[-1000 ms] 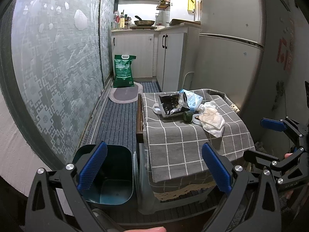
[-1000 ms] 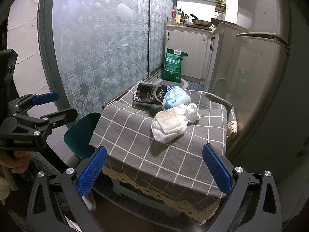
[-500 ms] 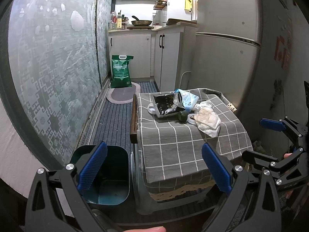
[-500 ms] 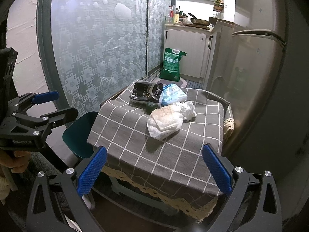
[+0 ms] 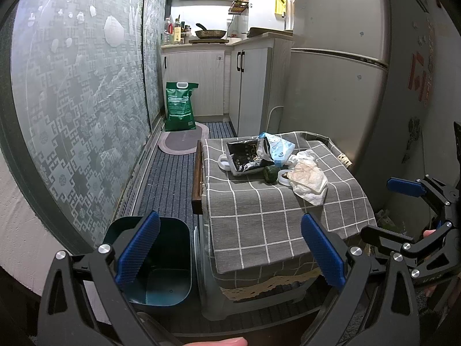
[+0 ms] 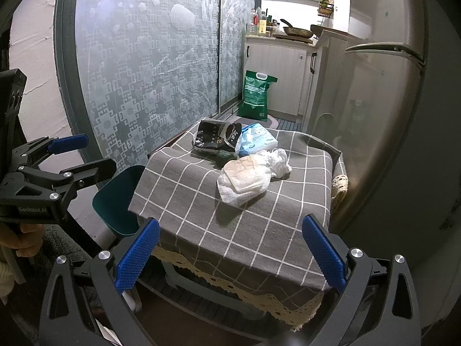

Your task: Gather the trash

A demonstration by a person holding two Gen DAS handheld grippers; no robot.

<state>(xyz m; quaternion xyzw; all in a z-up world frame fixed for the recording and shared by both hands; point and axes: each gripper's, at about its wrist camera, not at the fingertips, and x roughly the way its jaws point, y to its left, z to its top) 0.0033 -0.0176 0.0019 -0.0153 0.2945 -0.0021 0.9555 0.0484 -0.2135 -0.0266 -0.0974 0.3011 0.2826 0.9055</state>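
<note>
A small table (image 5: 276, 219) under a grey checked cloth (image 6: 201, 201) stands in a narrow kitchen passage, with the fridge (image 5: 340, 66) close along one side and a patterned glass door (image 5: 77, 101) across a strip of bare striped floor on the other. The near half of the cloth is bare up to its hanging front edge. One dark teal bin (image 5: 161, 262) sits on the floor just beside the table's near corner, on the glass-door side, its mouth open upward.

The trash lies in a cluster on the far half of the table: one black snack bag (image 6: 217, 137), one light blue wrapper (image 6: 258, 141) touching it, one small green lump (image 6: 226, 154) in front of the bag, and one crumpled white paper wad (image 6: 247, 177) nearest the front. From the left view, two white rings (image 5: 223, 161) also show beside the bag.

The left gripper (image 5: 230, 255) hangs in front of the table with its jaws spread wide and empty, the bin below its left finger. The right gripper (image 6: 230, 255) is likewise released and empty, short of the table's front edge, with the paper wad ahead between its fingers but well apart from them.
</note>
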